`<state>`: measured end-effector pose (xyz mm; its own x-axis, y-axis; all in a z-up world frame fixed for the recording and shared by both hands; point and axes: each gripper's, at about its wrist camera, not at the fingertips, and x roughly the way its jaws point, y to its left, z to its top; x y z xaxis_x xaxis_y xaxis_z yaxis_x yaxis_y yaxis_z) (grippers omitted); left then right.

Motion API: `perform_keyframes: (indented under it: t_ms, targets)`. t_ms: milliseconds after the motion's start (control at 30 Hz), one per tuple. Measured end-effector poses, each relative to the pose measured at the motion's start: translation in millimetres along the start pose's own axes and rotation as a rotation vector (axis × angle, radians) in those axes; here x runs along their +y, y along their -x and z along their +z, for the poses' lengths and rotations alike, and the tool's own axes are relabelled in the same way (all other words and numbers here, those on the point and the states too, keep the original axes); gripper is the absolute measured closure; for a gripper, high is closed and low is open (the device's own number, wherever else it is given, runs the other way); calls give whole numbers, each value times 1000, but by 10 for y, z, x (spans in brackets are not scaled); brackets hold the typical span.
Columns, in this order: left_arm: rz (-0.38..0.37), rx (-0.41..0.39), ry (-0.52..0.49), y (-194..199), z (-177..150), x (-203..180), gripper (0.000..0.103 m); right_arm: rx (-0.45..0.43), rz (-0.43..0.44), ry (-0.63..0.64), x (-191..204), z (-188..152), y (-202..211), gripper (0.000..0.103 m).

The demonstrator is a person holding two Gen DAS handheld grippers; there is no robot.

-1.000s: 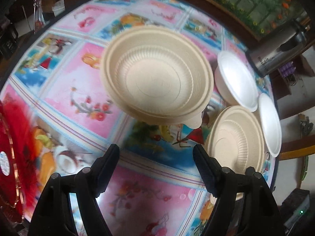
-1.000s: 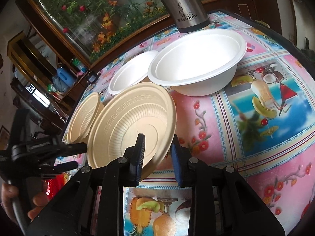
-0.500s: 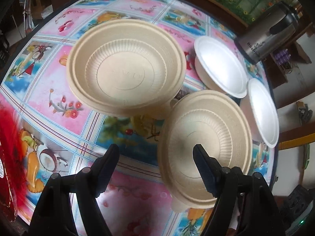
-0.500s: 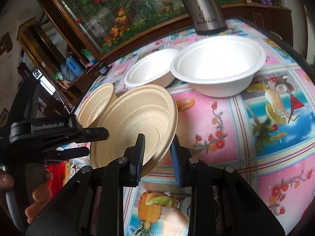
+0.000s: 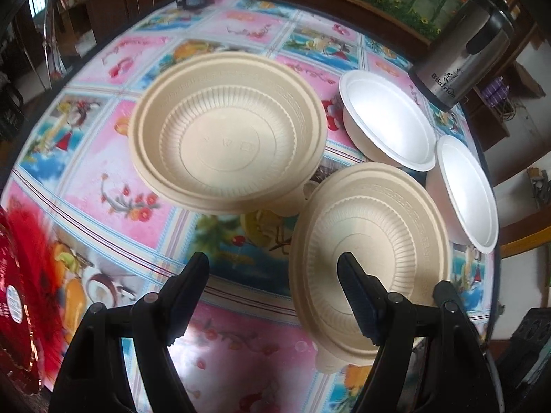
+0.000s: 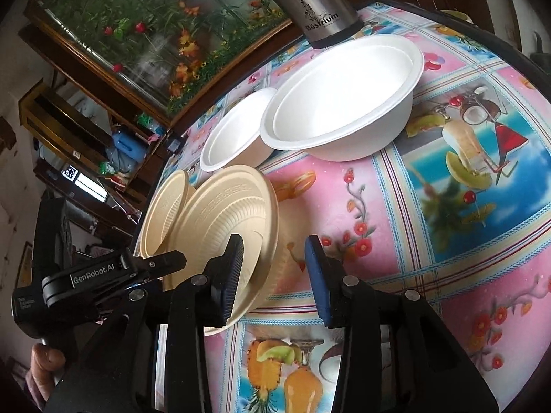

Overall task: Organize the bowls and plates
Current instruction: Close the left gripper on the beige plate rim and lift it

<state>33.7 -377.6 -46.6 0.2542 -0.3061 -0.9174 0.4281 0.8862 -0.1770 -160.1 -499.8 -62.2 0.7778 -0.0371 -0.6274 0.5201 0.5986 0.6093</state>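
Two beige ribbed bowls sit on the flowered tablecloth. The far beige bowl (image 5: 227,134) lies ahead of my left gripper (image 5: 273,275), which is open and empty. The near beige bowl (image 5: 372,241) sits by the left gripper's right finger and shows in the right wrist view (image 6: 227,227). My right gripper (image 6: 273,261) is open, its left finger over that bowl's rim. Two white bowls, a small one (image 6: 234,137) and a large one (image 6: 344,93), stand behind; both also show in the left wrist view, small (image 5: 385,124) and large (image 5: 465,192).
A steel thermos (image 5: 465,58) stands at the table's far edge behind the white bowls, seen also in the right wrist view (image 6: 310,0). A red package (image 5: 20,296) lies at the left edge. The left gripper's body (image 6: 96,275) is left of the near beige bowl.
The right gripper, shut on the near beige bowl's rim before, has opened and let it go. That bowl moved left, closer to the far beige bowl.
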Motion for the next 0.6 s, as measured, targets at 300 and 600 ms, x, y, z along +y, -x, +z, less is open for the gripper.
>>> perform_keyframes:
  t_ms: [300, 600]
  targets:
    - [53, -20, -63, -89, -114, -14, 42, -3, -56, 61, 72, -16, -73, 71]
    - [1, -44, -124, -94, -169, -135, 76, -49, -84, 172, 215, -48, -25, 88]
